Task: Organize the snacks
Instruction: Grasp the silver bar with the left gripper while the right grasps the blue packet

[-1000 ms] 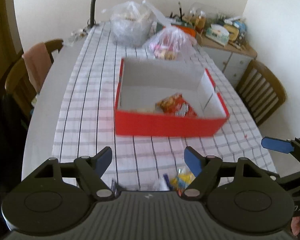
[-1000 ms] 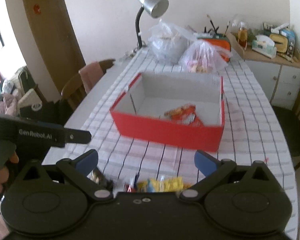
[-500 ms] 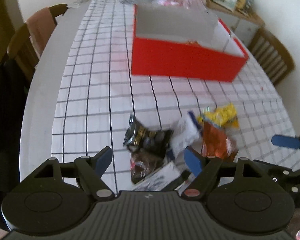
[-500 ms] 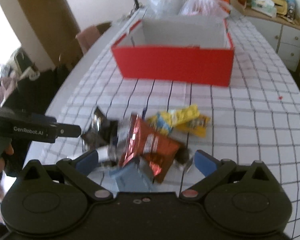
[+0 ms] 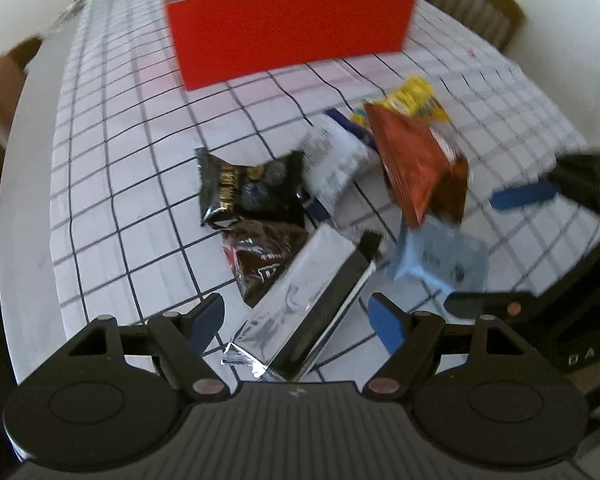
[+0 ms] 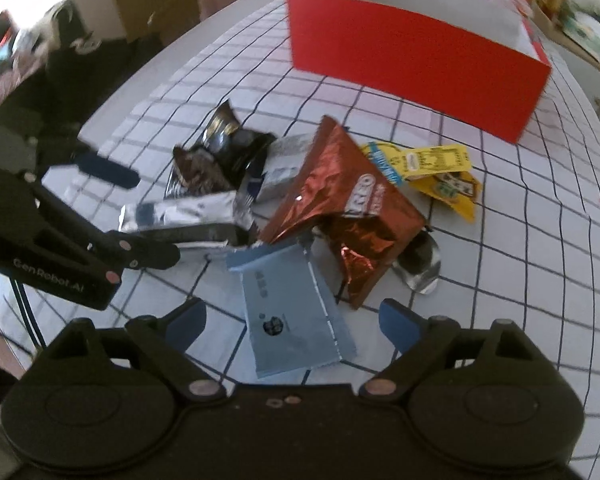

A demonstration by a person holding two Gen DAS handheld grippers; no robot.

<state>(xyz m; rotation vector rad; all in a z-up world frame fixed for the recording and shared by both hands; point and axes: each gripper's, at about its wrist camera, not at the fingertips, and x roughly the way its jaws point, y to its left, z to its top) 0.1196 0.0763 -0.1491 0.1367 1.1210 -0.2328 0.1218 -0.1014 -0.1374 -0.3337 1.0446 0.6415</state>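
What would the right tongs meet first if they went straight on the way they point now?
Most likely the light blue packet: it lies between the closing jaws of the right tongs, not yet pressed by the pads. The copper-brown Oreo bag stands just beyond it. Depth is hard to judge in this fisheye view.

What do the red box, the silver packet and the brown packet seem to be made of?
Red box: probably cardboard, matte red outside, plain pale inside, with flat stiff walls and sharp corners.
Silver packet: likely metallised plastic film, since it is shiny and mirror-like with a crimped end.
Brown packet: foil-like plastic film, glossy and crinkled, with bright glints on its creases.
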